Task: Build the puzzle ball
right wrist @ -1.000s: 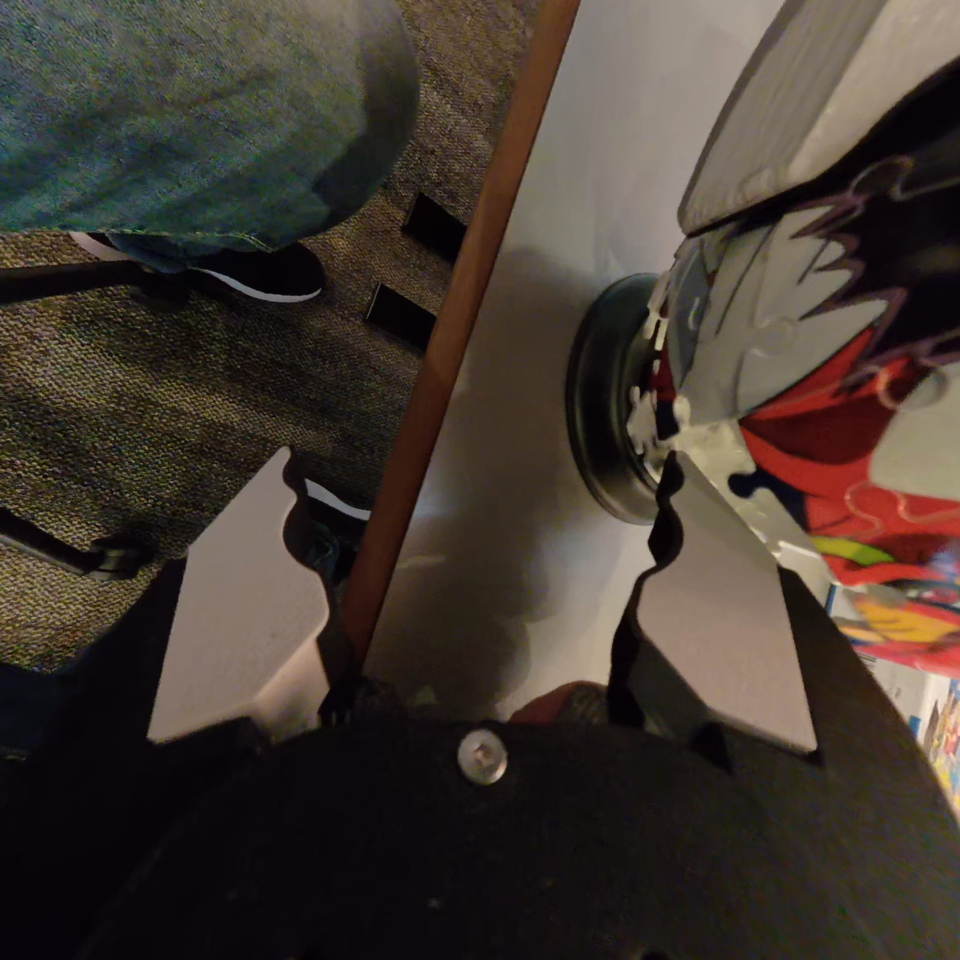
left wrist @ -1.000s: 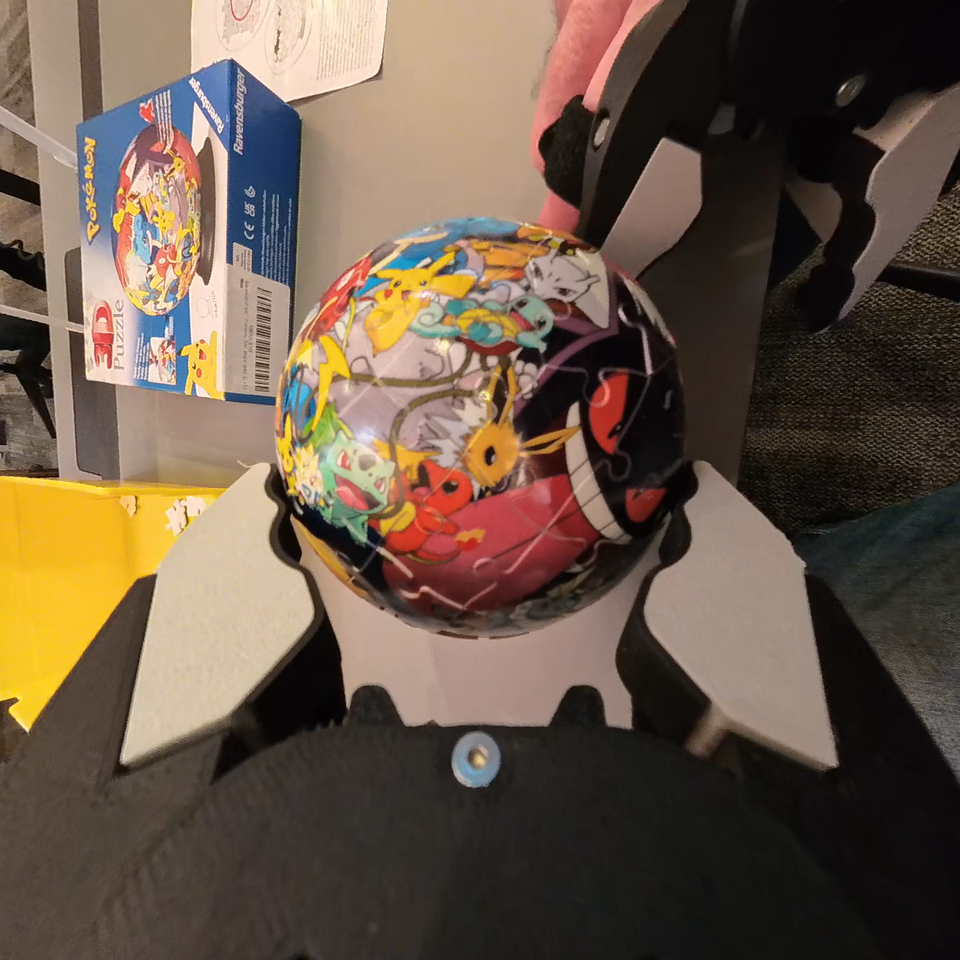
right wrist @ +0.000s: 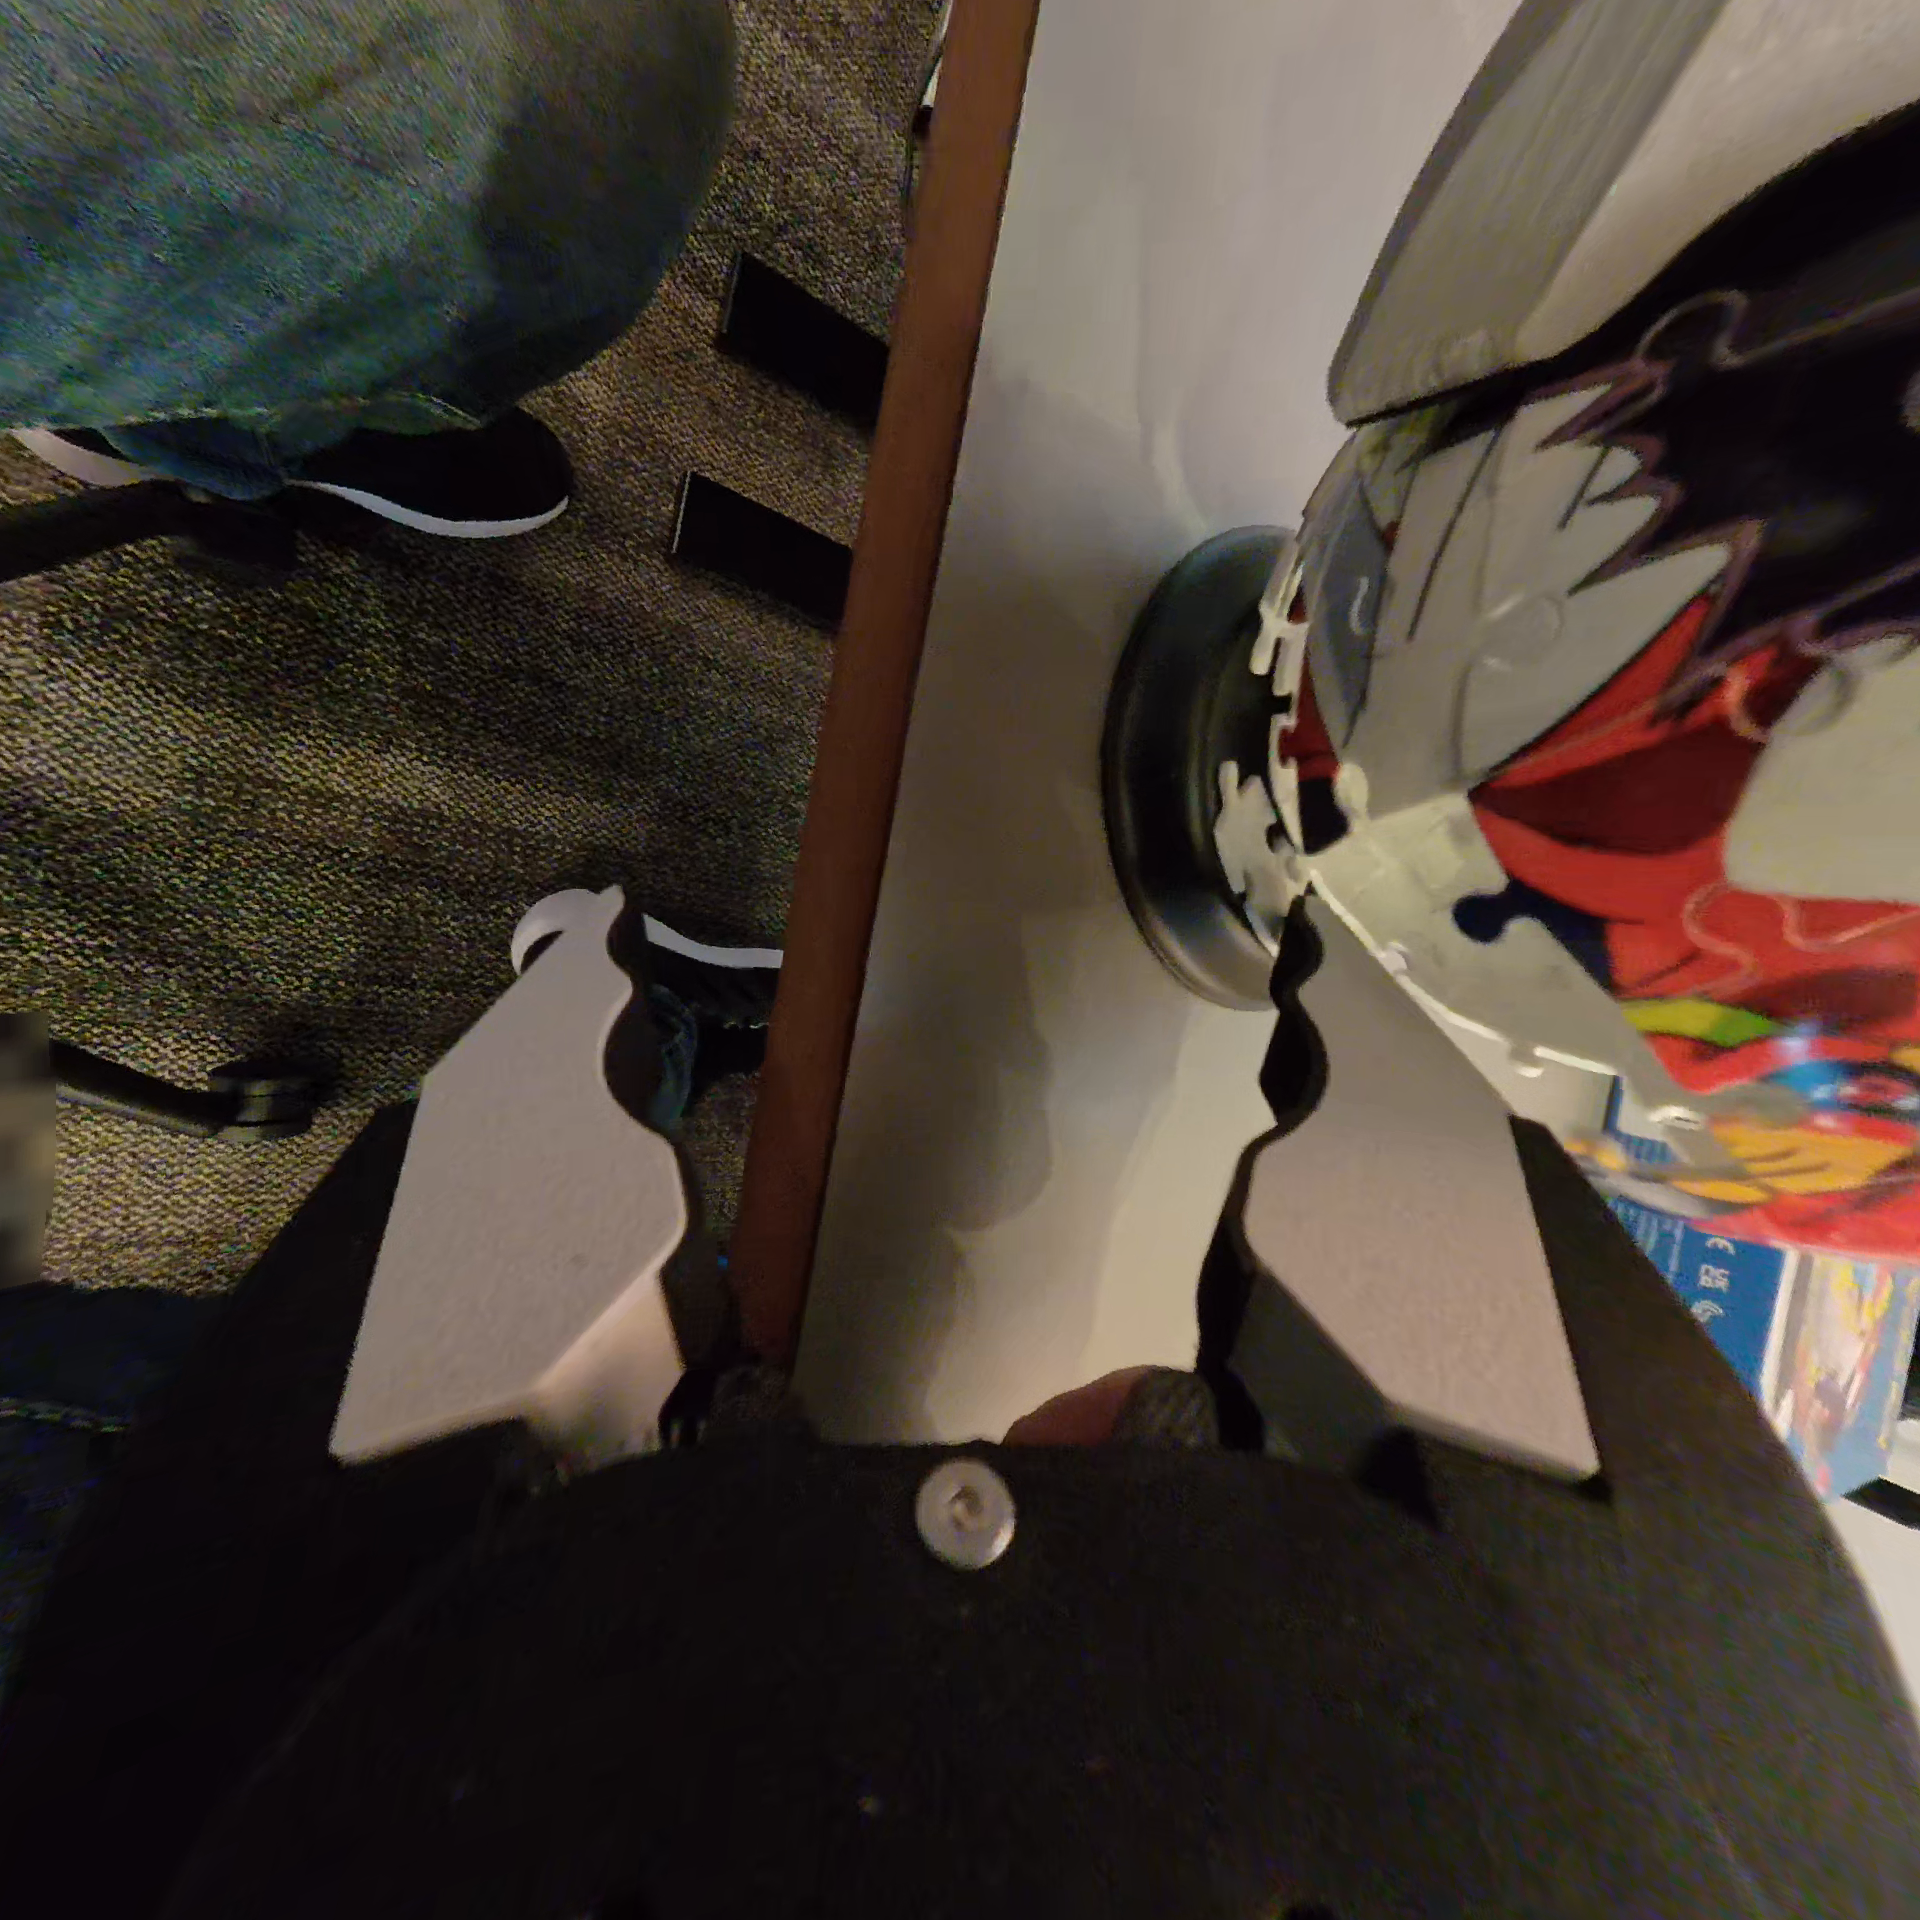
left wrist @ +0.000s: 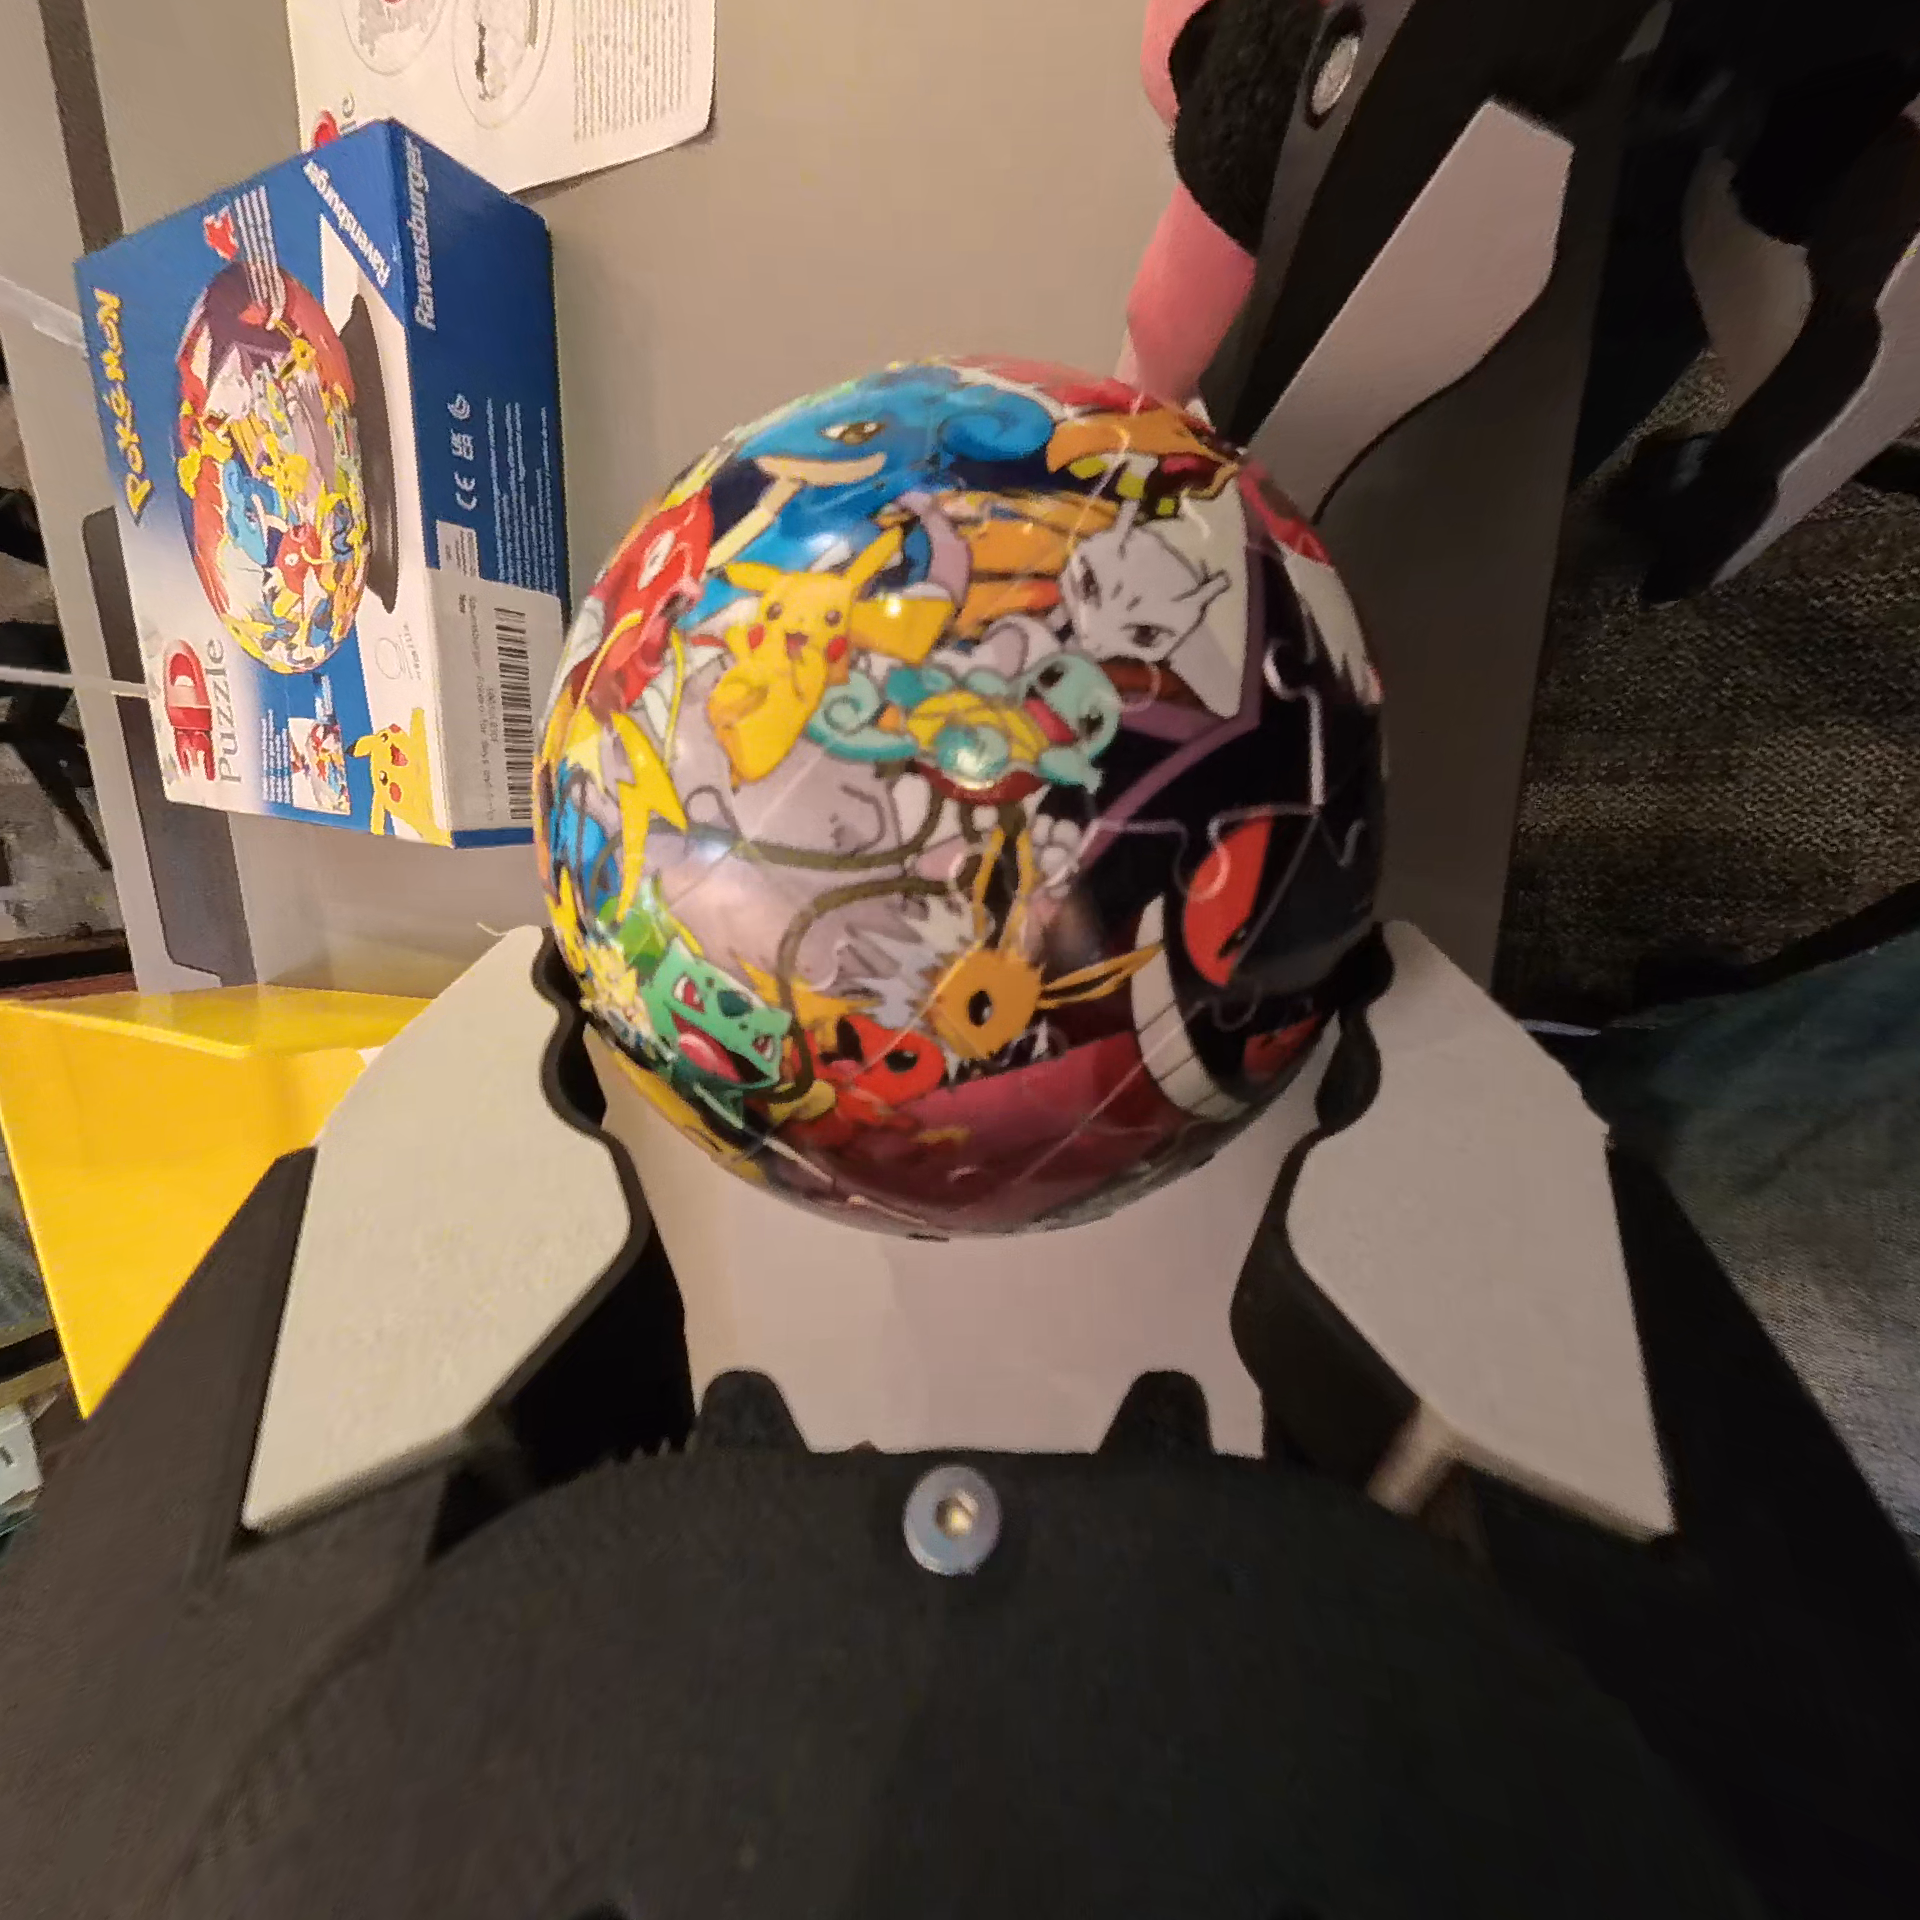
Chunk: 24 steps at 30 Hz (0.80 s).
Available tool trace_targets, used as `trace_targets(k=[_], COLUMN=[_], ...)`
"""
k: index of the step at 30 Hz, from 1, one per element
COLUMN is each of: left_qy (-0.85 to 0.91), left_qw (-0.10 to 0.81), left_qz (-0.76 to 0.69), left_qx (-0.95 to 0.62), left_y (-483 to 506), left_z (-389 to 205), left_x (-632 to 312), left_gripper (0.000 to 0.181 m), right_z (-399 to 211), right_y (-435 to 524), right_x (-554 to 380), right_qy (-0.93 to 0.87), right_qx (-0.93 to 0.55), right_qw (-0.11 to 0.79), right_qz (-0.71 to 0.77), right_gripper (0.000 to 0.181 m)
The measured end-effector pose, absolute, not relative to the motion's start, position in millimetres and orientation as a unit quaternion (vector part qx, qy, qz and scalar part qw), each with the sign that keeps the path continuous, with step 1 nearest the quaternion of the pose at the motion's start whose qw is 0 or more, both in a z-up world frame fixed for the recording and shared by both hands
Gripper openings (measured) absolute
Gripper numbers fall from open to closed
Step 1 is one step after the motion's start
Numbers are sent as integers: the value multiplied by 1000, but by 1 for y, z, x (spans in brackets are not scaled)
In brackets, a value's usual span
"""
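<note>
The puzzle ball [left wrist: 956, 790], covered in bright cartoon pictures, sits between my left gripper's [left wrist: 961, 997] two fingers, which are shut on its sides. In the right wrist view the ball [right wrist: 1662, 779] shows a jagged open edge of white piece tabs next to a black round stand [right wrist: 1174, 769] on the white table [right wrist: 1039, 1091]. I cannot tell if it touches the stand. My right gripper [right wrist: 956, 935] is open and empty, with its right fingertip [right wrist: 1299, 935] at the ball's open edge. It also shows in the left wrist view [left wrist: 1455, 499], behind the ball.
A blue puzzle box [left wrist: 312, 499] and a printed sheet [left wrist: 499, 83] lie beyond the ball. A yellow box [left wrist: 156, 1143] stands at the left. The table's brown edge [right wrist: 894, 623] runs by my right gripper, with carpet, a leg in jeans [right wrist: 312, 208] and shoes below.
The ball has turned a little in the left gripper, its upper pictures tipping toward the camera. The right gripper has stayed open at the ball and shifted only slightly.
</note>
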<state>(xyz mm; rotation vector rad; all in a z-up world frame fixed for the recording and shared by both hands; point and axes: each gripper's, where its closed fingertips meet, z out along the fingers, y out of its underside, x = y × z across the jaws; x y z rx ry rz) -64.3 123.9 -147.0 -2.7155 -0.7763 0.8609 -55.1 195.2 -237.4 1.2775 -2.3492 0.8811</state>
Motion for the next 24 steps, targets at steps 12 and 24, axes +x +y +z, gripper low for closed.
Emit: trace_targets(k=[12,24], left_qy=[-261,-264], left_qw=[70,52], left_qz=[277,269], left_qx=[-922,-925], left_y=[129,133], left_z=[-148,-148], left_x=[-71,-76], left_gripper=[134,134], right_z=[-238,-236], right_y=[198,199], right_x=[-61,-69], right_qy=[-830,-838], right_qx=[427,401], right_qw=[181,216], right_qz=[310,301], right_gripper=[118,112])
